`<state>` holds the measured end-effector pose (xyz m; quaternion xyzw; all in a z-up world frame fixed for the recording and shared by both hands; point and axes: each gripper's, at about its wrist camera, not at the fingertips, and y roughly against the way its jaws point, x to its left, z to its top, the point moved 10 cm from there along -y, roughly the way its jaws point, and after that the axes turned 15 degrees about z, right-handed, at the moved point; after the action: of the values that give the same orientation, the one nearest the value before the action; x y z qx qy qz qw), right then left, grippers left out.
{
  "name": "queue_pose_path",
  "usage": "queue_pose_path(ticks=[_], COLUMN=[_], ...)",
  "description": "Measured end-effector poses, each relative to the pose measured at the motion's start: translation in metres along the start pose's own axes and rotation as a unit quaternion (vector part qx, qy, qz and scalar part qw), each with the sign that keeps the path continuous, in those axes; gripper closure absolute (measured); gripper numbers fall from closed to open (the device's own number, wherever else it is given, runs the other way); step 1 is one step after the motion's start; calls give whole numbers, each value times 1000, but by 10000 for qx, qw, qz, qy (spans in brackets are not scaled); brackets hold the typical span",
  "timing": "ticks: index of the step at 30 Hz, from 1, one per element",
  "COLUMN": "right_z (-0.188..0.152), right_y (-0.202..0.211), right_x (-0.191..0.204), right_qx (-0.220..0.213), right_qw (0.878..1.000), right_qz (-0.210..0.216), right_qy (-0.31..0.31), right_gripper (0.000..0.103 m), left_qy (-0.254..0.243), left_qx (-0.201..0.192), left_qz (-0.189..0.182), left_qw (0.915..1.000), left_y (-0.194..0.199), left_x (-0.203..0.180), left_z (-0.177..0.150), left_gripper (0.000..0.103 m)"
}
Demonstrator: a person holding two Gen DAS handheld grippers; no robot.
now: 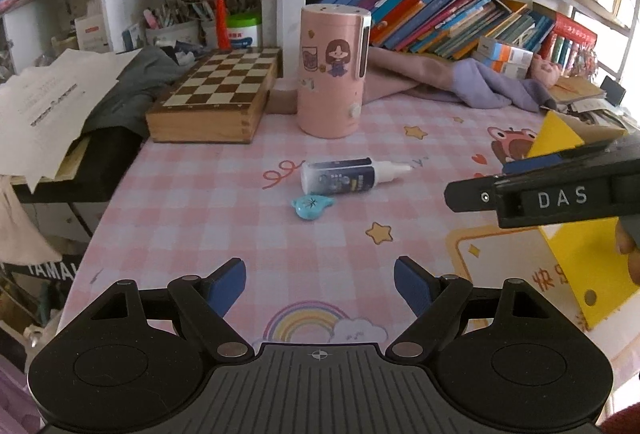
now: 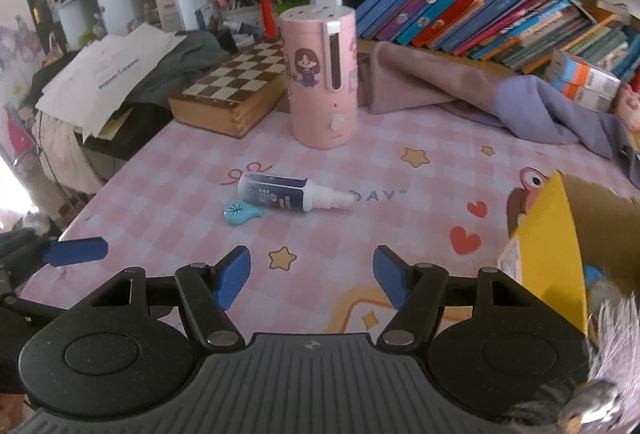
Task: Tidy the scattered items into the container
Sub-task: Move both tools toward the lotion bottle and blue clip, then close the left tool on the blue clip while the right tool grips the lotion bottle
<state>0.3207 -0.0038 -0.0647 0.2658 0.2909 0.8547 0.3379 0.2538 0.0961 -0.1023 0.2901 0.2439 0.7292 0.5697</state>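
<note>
Setting: cluttered desk under bookshelves, covered by a pink checked mat [image 1: 192, 194]; a chessboard box [image 1: 212, 98] and a pink cylinder [image 1: 332, 74] stand at the far side, with cloth [image 2: 460, 94] to their right.
Container: yellow cardboard box [image 2: 560, 246] at the right edge of the mat, open; soft items already lie inside.
Bottle: small spray bottle [image 1: 344, 176] lying flat mid-mat, long axis running left to right, nozzle pointing right toward the box.
Charm: blue charm [image 1: 311, 207] just near-left of the bottle, close to or touching its base; I cannot tell which.
Left gripper [image 1: 320, 284]: jaws wide apart, holding nothing, aimed almost straight at the bottle.
Right gripper [image 2: 312, 274]: jaws wide apart, empty, beside the box; bottle lies far and slightly left of it.
Nearer arm: hard to call; both stand back from the bottle, the left more squarely lined up.
Key relation: the bottle lies crosswise to both grippers, so the fingers would close across its short width without turning the wrist.
Room: open mat all round the two items; the cylinder stands well behind them, and the mat's left edge is well clear.
</note>
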Motion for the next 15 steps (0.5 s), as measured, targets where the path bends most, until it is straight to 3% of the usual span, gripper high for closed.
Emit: queue_pose_path(ticks=[8,15], right_z=[23,44], right_y=[-43,-81], right_x=[-13,-6], right_qx=[486,736], right_qw=[9969,9893], right_qz=[-2,365], right_qy=[625,1204], right_gripper=[39,42], left_qy=[44,28], left_qx=[-20,54], left_qz=[-82,5], left_qw=[10000,10000], left_y=[-38,-75], left_x=[-8,-19], left_z=[9,18], left_gripper=[23,41])
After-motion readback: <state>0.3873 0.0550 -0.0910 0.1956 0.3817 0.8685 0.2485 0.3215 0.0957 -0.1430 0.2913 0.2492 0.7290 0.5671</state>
